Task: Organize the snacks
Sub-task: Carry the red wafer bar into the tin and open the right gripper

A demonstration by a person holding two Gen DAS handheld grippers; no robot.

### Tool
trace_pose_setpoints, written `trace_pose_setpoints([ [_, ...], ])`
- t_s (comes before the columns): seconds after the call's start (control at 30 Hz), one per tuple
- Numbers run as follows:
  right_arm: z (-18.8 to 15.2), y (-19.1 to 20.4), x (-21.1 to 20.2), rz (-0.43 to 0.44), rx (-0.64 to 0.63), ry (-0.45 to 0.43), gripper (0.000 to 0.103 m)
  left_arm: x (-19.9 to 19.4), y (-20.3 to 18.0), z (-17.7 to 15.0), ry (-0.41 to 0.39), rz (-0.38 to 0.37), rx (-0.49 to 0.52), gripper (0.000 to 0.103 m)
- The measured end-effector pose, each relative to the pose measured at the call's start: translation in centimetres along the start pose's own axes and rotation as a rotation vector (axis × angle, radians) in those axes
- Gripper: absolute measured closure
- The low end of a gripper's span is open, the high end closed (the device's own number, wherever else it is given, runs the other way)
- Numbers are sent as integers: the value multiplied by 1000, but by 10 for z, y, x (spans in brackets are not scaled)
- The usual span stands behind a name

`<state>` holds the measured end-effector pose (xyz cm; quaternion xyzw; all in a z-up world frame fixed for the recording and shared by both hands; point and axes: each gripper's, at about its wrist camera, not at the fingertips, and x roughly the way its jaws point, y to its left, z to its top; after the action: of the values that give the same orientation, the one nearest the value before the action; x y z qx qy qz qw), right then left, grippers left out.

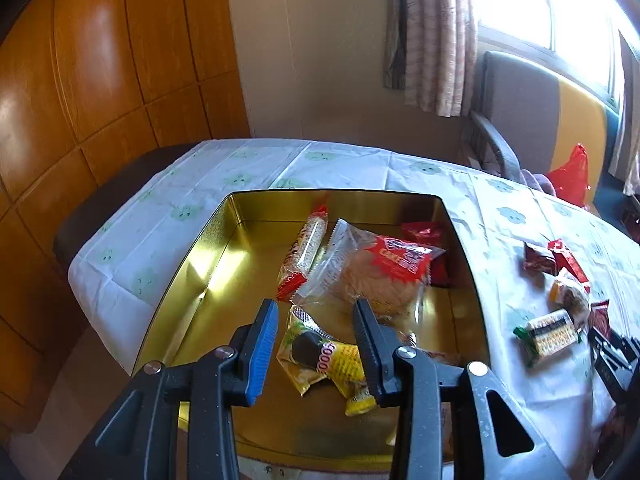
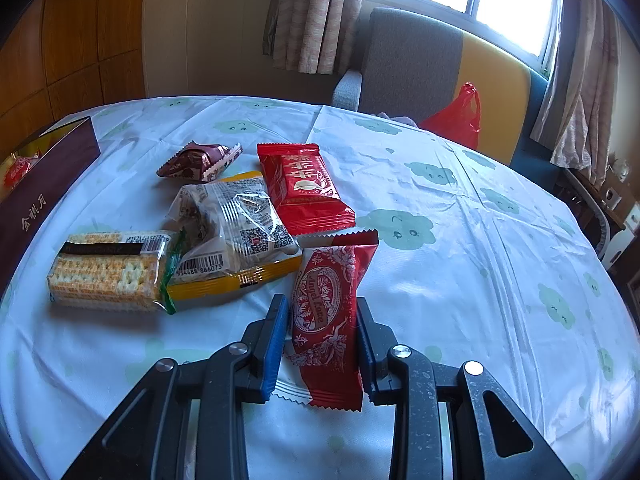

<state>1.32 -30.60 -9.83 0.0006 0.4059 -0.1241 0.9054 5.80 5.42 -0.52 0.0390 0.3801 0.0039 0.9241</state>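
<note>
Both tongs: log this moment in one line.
left tongs open over tin | right tongs open around red wafer pack on table

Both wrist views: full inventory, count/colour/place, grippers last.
tin box: 1, gold inside, maroon outside, table left
snacks in the tin: at least 4; cake pack, red-ended cracker roll, yellow pack, red pack
snacks on tablecloth: 5; cracker pack, clear-yellow pack, maroon wrapper, red pack, red patterned bar
chair: 1, grey-yellow, behind table
plastic bag: 1, red, on chair
left gripper: open, above tin
right gripper: open, around red patterned bar
</note>
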Motion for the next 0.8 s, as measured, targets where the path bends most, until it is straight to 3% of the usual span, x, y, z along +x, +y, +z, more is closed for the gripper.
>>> trace_pose_setpoints([
  [0.43,-2,-2,-3,8,2,9,72,-3,3,-19,28,-13,6,64],
  [0.7,3,-30,-25,53,141,29,76,2,14,-25,42,-4,-24,64],
  [0.8,10,-33,-47,107,188,-9,76,2,20,-25,35,10,-34,64],
])
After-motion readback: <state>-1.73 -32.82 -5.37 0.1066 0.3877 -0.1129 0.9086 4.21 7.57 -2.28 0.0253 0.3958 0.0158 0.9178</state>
